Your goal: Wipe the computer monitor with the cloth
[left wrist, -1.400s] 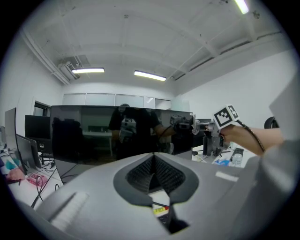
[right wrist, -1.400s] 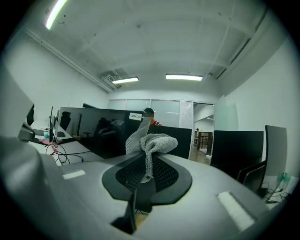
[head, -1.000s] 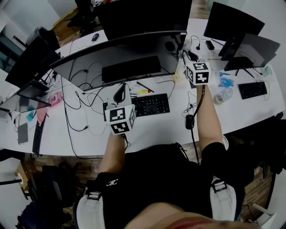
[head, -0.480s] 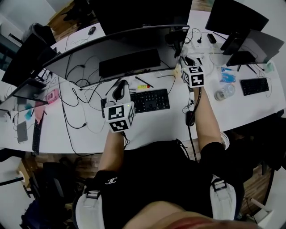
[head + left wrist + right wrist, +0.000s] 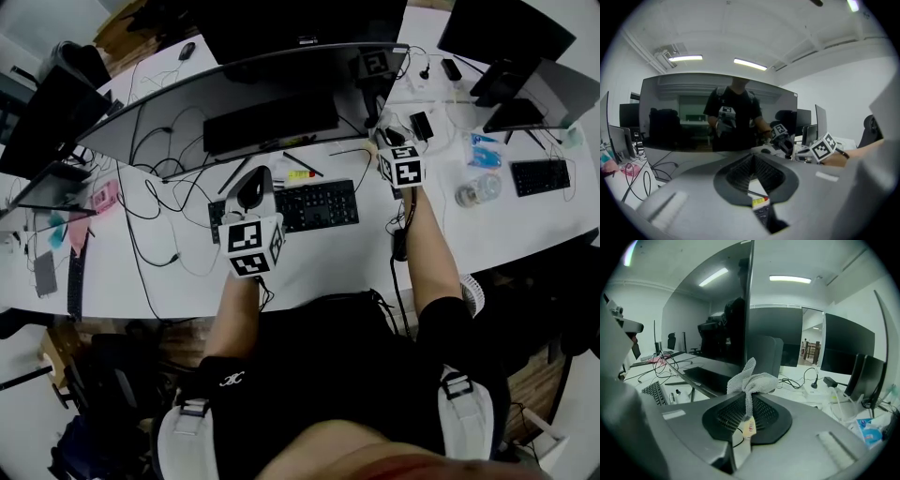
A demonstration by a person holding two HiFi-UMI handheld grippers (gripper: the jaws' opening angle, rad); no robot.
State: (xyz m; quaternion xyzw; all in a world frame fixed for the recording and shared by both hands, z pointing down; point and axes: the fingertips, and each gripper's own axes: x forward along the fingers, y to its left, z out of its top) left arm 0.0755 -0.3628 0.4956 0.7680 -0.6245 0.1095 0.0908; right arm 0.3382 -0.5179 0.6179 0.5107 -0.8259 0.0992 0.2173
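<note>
Right gripper (image 5: 746, 401) clamped on grey cloth (image 5: 751, 379), cloth bunched above jaws, close by right end of curved monitor (image 5: 253, 94). Left gripper (image 5: 251, 187) closed, empty, over keyboard's (image 5: 323, 204) left end.

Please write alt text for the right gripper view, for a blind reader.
The right gripper holds a grey cloth in its shut jaws, close to the edge of a dark monitor. Cables lie on the white desk.
</note>
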